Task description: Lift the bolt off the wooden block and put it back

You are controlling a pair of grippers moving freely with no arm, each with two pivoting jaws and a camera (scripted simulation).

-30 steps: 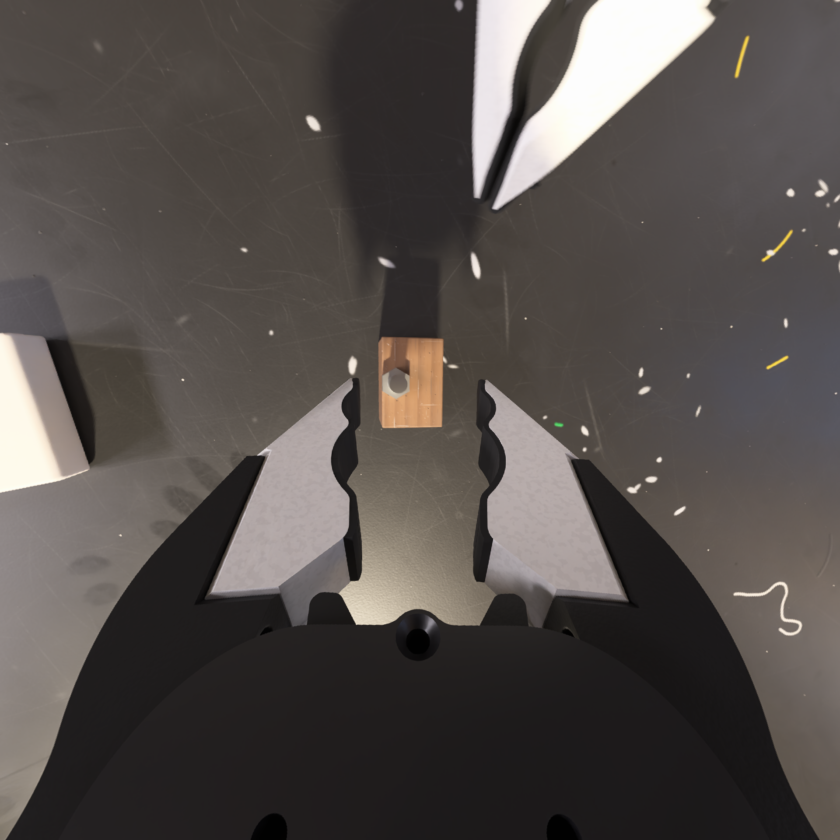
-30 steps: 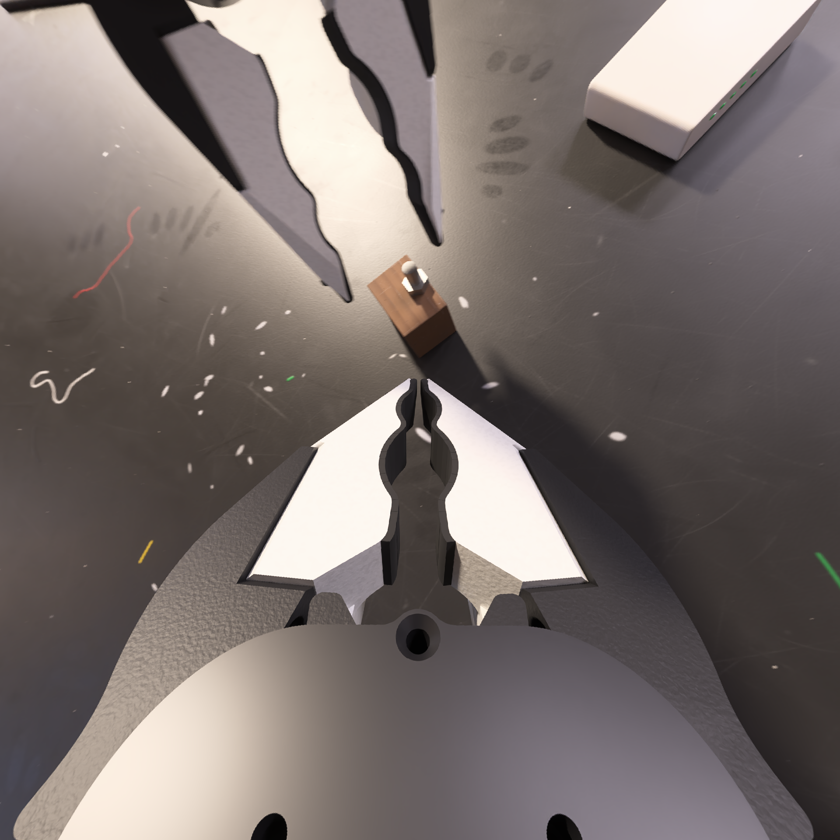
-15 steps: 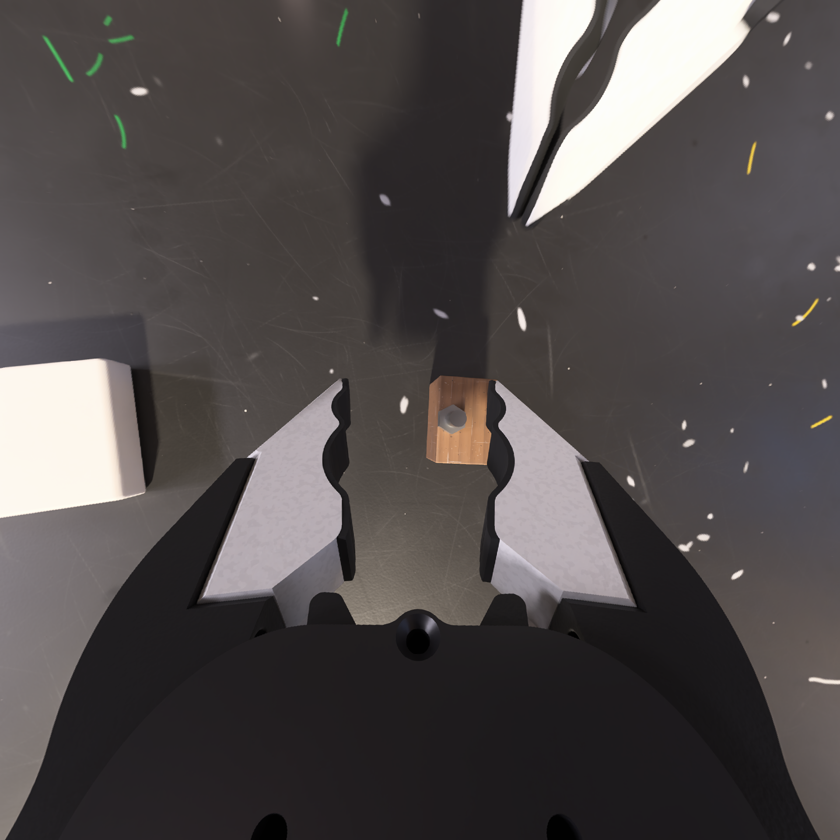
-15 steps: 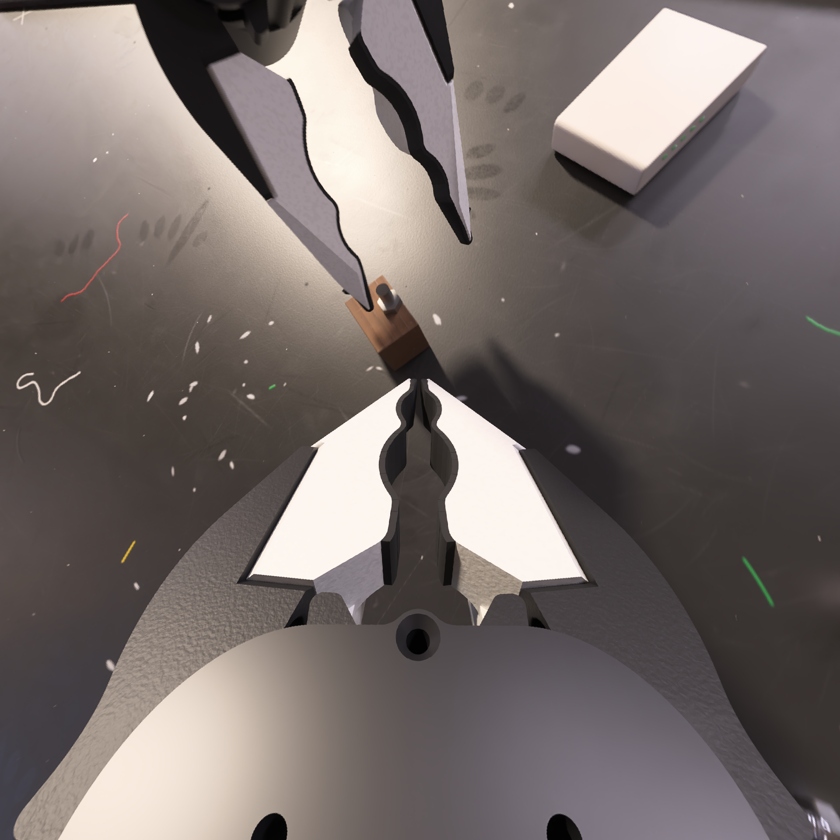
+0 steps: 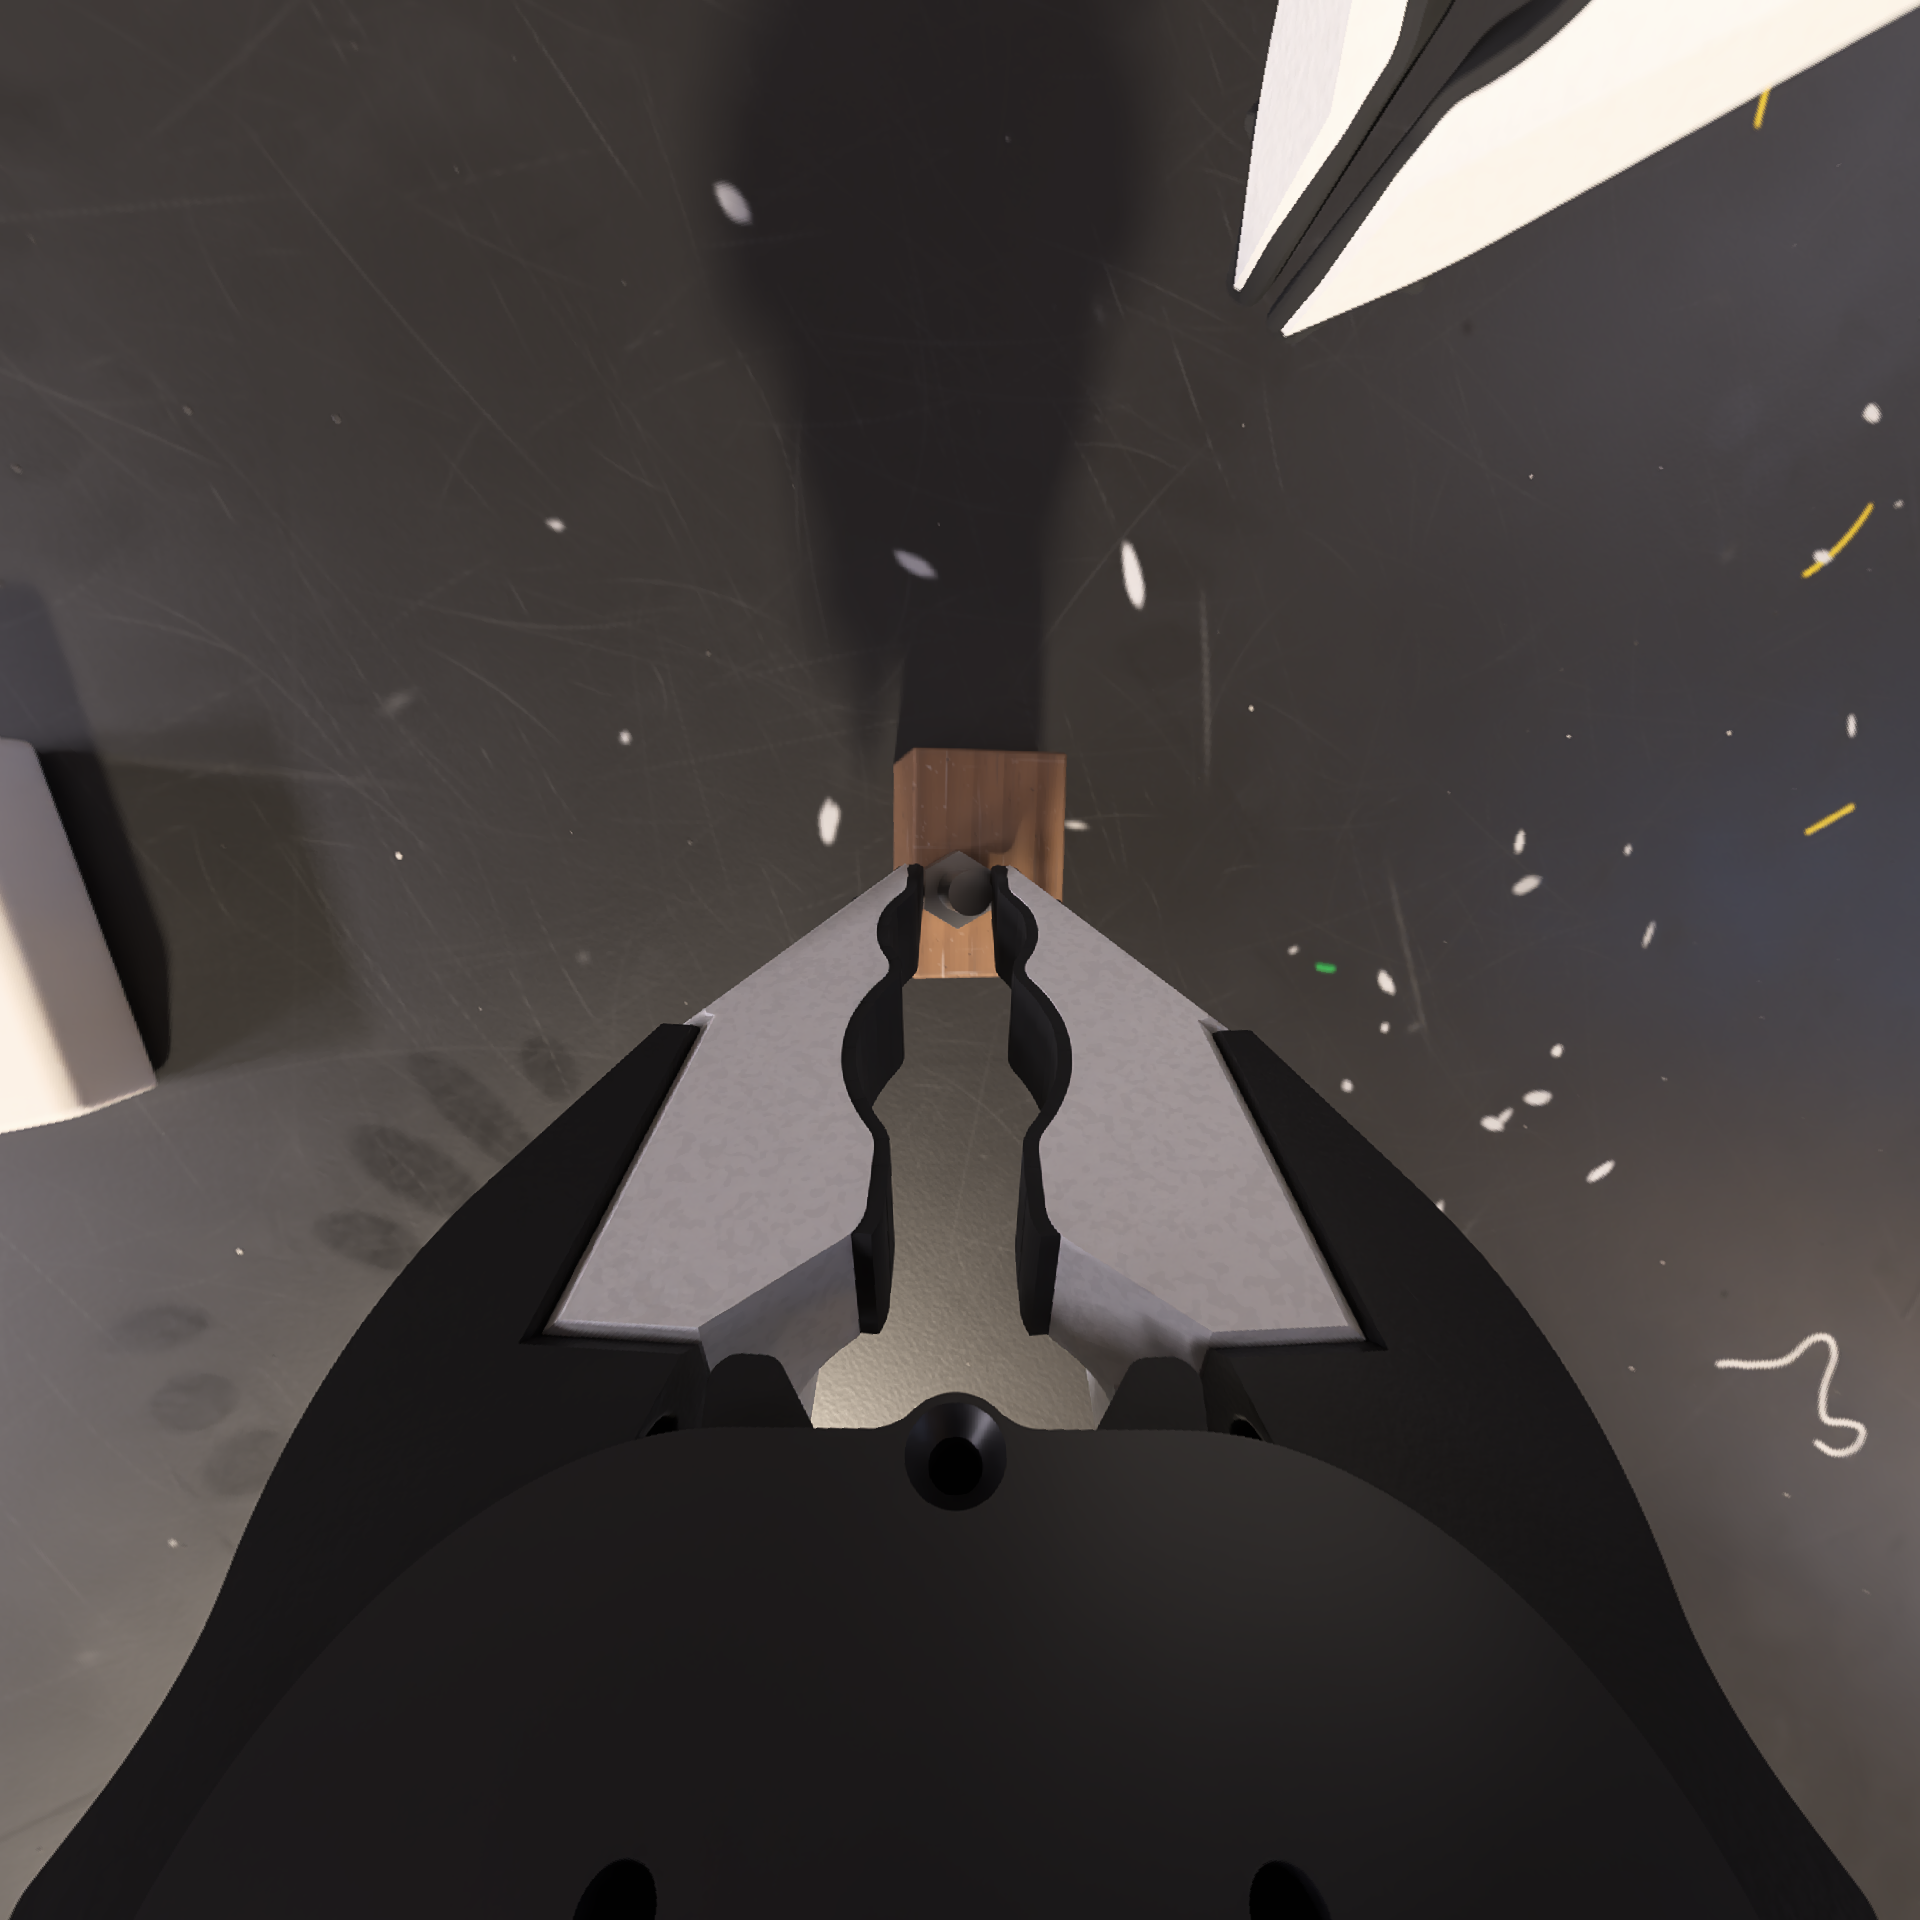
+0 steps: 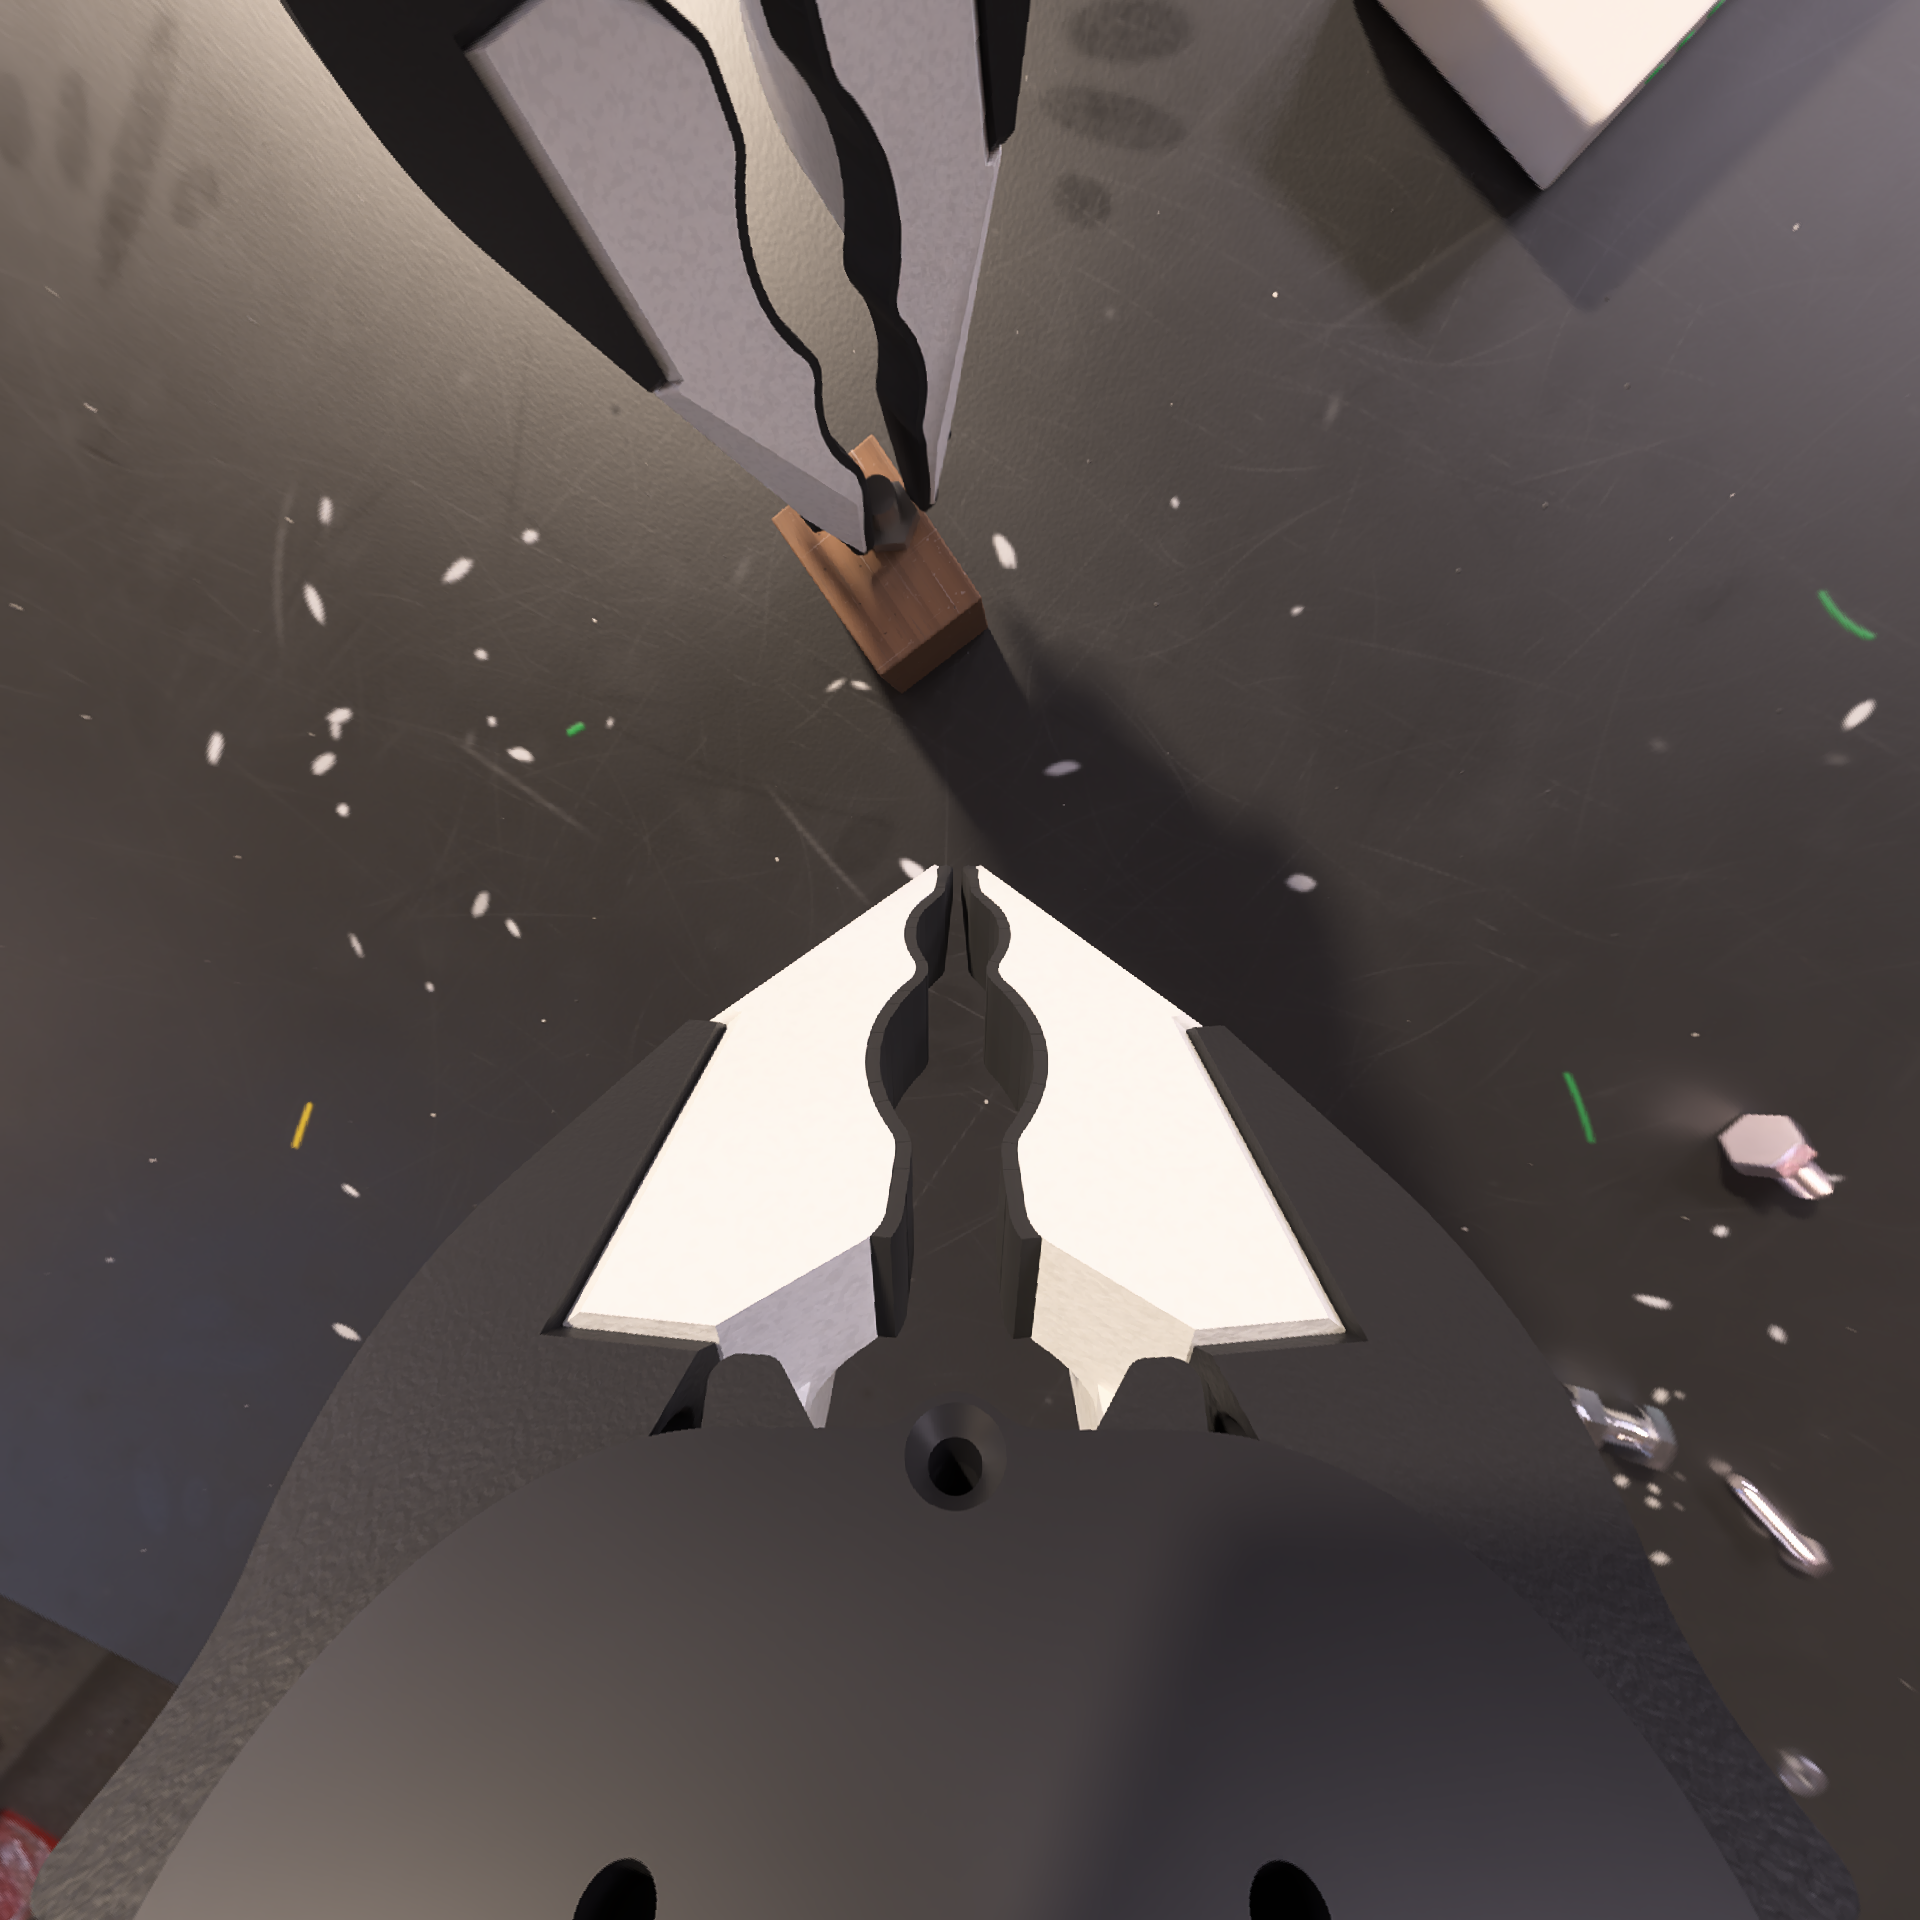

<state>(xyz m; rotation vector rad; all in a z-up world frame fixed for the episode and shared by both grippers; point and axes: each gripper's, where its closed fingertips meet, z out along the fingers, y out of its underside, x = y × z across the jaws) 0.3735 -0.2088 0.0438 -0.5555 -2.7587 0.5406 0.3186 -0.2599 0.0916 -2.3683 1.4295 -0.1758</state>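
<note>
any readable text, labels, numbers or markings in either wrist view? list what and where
None in either view.
wooden block: bare wood grain, no markings.
bolt: plain grey hex head, no stamp visible.
white box: blank faces; a few tiny green marks on one edge, too small to tell what they are.
loose bolts near the right edge: too small and blurred to show any stamp.
left gripper and right gripper: unmarked.

Each of the 2 cameras sits behind its own fingers and looks forward and down at the dark scratched tabletop (image 5: 416, 520). The left wrist view hangs close over the wooden block (image 5: 977, 800), almost straight above it. The right wrist view stands farther back, facing the opposite way at a slant. Both share the wooden block (image 6: 914, 613), the bolt (image 5: 961, 888) and the white box (image 5: 52, 935).
</note>
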